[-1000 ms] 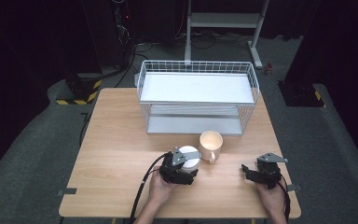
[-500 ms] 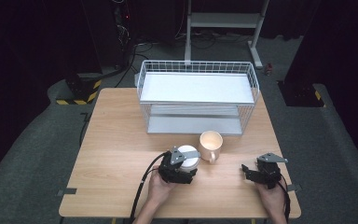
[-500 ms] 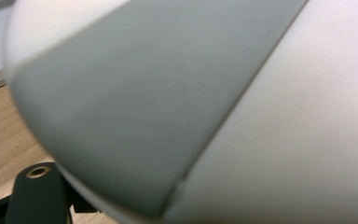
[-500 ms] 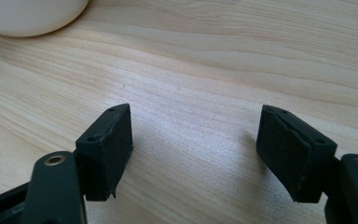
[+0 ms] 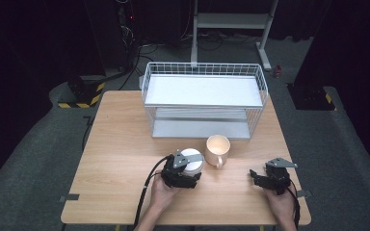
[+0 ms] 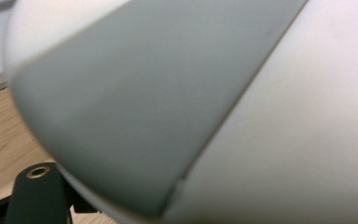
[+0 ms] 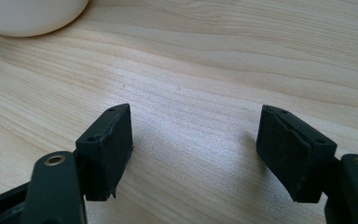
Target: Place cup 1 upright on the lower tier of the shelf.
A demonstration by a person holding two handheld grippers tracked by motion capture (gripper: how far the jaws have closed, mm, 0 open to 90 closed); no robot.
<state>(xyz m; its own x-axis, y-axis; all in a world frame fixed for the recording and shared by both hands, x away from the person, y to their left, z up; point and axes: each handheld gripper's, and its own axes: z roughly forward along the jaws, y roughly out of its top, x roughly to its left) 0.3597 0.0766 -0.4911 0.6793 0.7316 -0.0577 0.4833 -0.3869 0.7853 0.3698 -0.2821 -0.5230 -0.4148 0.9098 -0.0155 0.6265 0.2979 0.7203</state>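
A white bowl [image 5: 192, 160] sits near the middle of the wooden table [image 5: 120, 144]. My left gripper [image 5: 185, 169] is on its near side, shut on its edge. In the left gripper view the bowl [image 6: 242, 116] is very close and blurred, tilted across the frame, with one black jaw at the bottom left. Just right of the bowl stands a cream mug [image 5: 218, 148] with its handle toward me. My right gripper [image 5: 258, 177] rests low at the table's front right, open and empty. In the right gripper view it [image 7: 196, 149] spans bare wood, with the mug [image 7: 32, 14] at the top left.
A white wire rack [image 5: 204, 98] with two shelves stands at the back of the table, its open side facing the mug. A black cable [image 5: 149, 187] trails from the left gripper off the front edge. Dark floor and stands surround the table.
The left gripper and the bowl have shifted very slightly left. The right gripper has not moved.
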